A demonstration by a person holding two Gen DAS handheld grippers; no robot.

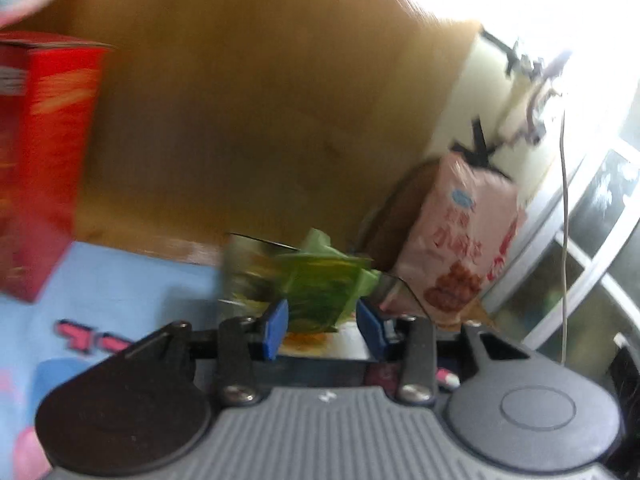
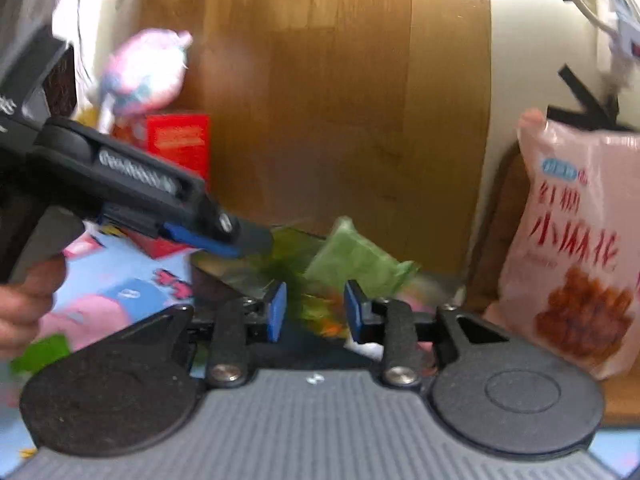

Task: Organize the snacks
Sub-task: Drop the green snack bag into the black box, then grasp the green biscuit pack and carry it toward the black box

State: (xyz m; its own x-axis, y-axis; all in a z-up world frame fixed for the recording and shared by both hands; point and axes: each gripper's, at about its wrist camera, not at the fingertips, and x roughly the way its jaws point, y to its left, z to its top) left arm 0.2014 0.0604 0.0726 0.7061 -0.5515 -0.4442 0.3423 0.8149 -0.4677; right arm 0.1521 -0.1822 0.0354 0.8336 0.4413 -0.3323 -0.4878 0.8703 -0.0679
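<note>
Green snack packet (image 1: 320, 288) sits between left gripper (image 1: 322, 326) pads, at clear bin (image 1: 248, 276) front on surface; pinch unconfirmed w/ blur. Right gripper (image 2: 315, 308) jaws part-spread, nothing pinched. Packet likely light, soft, crinkly, slippery: grip flat mid-body, not seam.

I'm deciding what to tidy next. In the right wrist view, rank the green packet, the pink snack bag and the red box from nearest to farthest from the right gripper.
1. Green packet: just ahead of the right gripper.
2. Pink snack bag: off to the right, leaning upright.
3. Red box: far back left, against the wooden panel.
</note>
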